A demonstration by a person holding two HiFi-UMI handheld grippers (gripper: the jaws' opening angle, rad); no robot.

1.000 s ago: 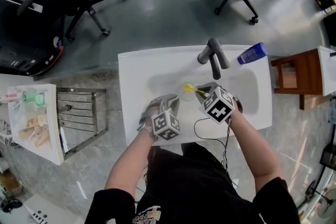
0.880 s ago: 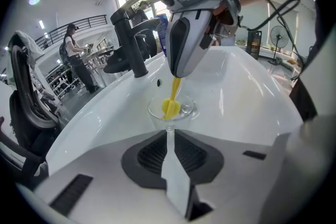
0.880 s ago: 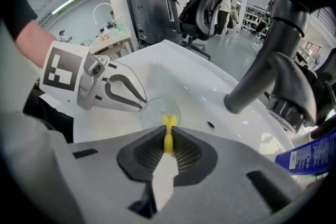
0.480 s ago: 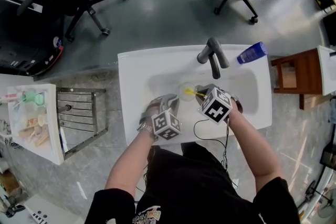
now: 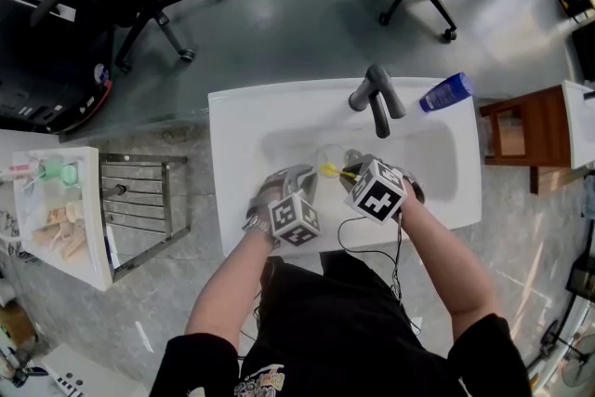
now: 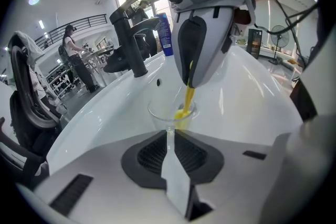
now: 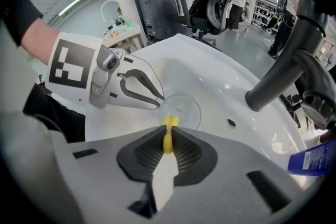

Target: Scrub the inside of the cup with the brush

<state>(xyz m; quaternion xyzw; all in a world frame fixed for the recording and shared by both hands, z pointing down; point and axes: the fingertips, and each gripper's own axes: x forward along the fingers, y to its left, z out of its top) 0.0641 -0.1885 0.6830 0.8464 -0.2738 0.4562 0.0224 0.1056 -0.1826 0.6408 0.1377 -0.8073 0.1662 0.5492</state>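
**Yellow brush dipping into a clear cup**

The left gripper (image 6: 169, 132) is pinching the rim of the clear, see-through cup (image 6: 170, 115), which is sitting mouth-up in the white sink (image 5: 242, 135), near the dark faucet (image 5: 376, 98). The right gripper (image 7: 168, 132) is clamping the yellow brush (image 7: 168, 140), whose head is reaching inside the cup.

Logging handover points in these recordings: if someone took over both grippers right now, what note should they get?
Left gripper: shut on the near rim of the clear cup, holding it upright in the sink basin.
Right gripper: shut on the yellow brush, pointing steeply down, with the brush end inside the cup.
Done: cup and brush are both gripped, and the brush is inserted.
Left: scrub the inner wall and bottom, then withdraw the brush. How clean the cup is cannot be told.
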